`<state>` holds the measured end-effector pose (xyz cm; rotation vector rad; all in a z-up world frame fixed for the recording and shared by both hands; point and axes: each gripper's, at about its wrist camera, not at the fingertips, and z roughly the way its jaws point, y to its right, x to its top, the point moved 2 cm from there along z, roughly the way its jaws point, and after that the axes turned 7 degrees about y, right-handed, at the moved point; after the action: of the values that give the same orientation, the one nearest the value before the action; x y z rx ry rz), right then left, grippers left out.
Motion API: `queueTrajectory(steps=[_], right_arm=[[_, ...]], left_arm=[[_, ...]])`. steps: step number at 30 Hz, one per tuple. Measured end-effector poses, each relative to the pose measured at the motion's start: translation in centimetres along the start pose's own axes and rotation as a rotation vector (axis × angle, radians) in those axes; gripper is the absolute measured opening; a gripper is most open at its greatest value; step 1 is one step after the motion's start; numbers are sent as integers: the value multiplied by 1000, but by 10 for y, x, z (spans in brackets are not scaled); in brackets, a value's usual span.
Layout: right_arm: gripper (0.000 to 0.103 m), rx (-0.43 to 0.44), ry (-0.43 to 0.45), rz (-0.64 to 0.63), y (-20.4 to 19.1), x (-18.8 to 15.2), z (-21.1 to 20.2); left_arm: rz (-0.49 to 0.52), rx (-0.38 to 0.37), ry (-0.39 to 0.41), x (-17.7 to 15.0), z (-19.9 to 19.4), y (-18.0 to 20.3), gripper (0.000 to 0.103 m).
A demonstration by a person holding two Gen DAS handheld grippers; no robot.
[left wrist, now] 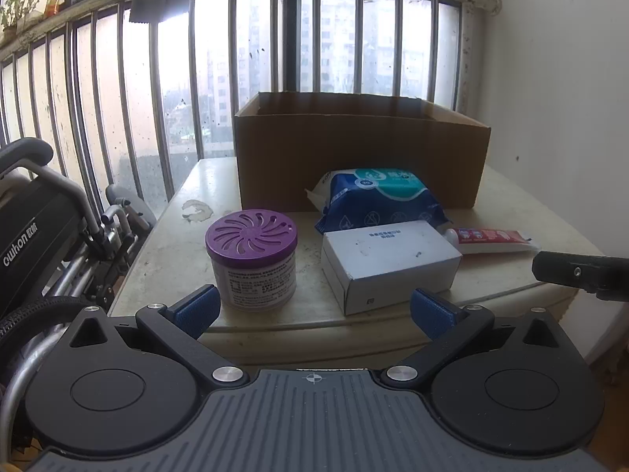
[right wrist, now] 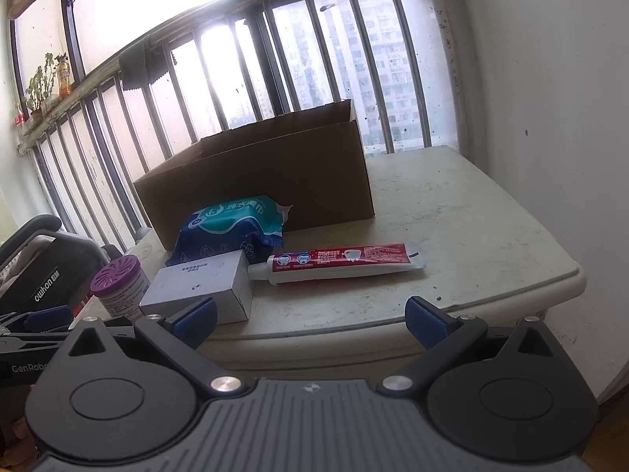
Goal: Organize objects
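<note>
Left wrist view has the left claw [left wrist: 314, 308] nearest, at 6 o'clock, its blue pads [left wrist: 198, 310] spread wide with nothing between them, hanging just short of the bench [left wrist: 177, 244] edge. Beyond the left pad, at about 10 o'clock from the claw, stands the purple-lidded tub [left wrist: 251, 259], upright. To its right, at 1 o'clock from the claw, lies the white box [left wrist: 389, 261], flat and near the front edge. Behind the box at 12 o'clock the blue wipes pack [left wrist: 379, 200] touches its far side, and at 2 o'clock the red tube [left wrist: 491, 240] lies on its side with its cap end towards the box. Farthest back sits the open carton [left wrist: 361, 153], the wipes leaning against its front wall. A wheelchair [left wrist: 47, 236] stands off the bench at 9 o'clock, and window bars [left wrist: 275, 39] close the background. Right wrist view shows the right claw [right wrist: 310, 316] at 6 o'clock, equally wide open and empty, before the bench edge; the tube lies ahead at 12 o'clock, the box at 10 o'clock, the tub at 9 o'clock, the carton behind them all.
</note>
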<state>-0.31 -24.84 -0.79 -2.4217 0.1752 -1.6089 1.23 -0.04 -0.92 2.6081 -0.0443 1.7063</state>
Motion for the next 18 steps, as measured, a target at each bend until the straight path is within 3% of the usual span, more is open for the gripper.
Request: queueTrajectory(steps=[18], right_arm=[[103,-40,19,-18,2,1,2]], left_arm=[[-2,-2,2,0,1,0,103]])
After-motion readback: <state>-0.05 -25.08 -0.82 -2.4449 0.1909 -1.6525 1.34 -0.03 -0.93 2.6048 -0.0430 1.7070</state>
